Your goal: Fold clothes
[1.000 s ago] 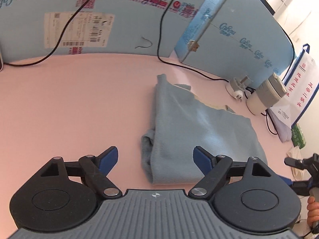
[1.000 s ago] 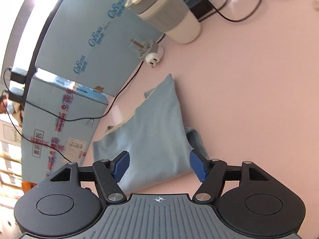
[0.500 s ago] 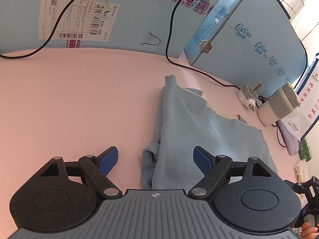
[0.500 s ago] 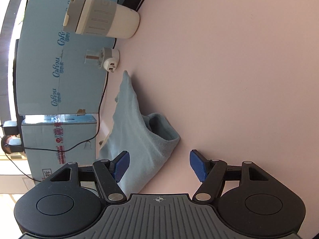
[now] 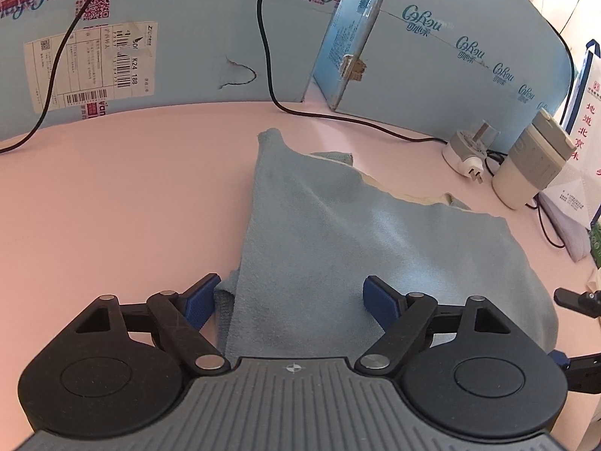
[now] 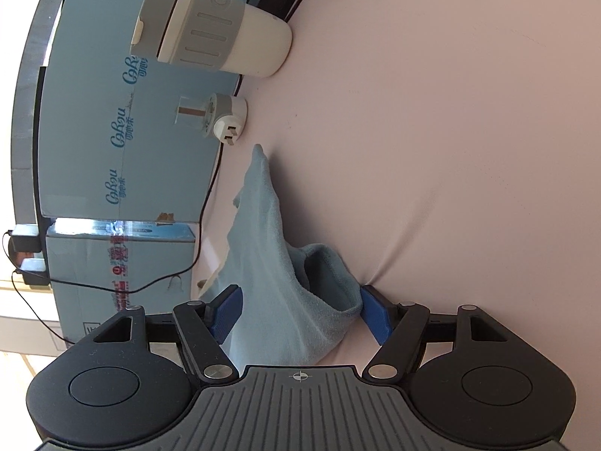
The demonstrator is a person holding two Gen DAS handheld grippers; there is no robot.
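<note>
Item 1: light blue garment (image 5: 338, 233), partly folded, lay flat on the pink tabletop (image 5: 112, 206) directly ahead of both my tools.

Item 2: my left gripper (image 5: 289, 302), jaws spread and clamping nothing. They had just eased a little closer. The garment's near-left hem sat between the pads, the left pad beside the rolled edge; whether it touched, I could not tell.

Item 3: my right gripper (image 6: 298, 310), rolled onto its side, also spread and holding nothing. A rounded cuff-like opening of the cloth bulged between the pads; the right pad looked to be brushing that hem and dimpling the tabletop cover (contact is my reading, not certain).

Item 4: hazards, as I judged them.
- The cloth lay in several layers; closing now could have pinched only the top one, so the fold would drag apart on lifting.
- The right pad might have caught the soft table cover along with the hem.
- Swinging the fold away from me risked the white plug adapter (image 5: 465, 150), the lidded cup (image 5: 529, 165) and the black cable (image 5: 357, 120), all near the garment's far edge.

Item 5: view differences. The left view showed the whole spread, a cream inner edge at the far side, and the labelled blue cartons (image 5: 188, 37). The right view alone showed the open cuff and its hollow.
</note>
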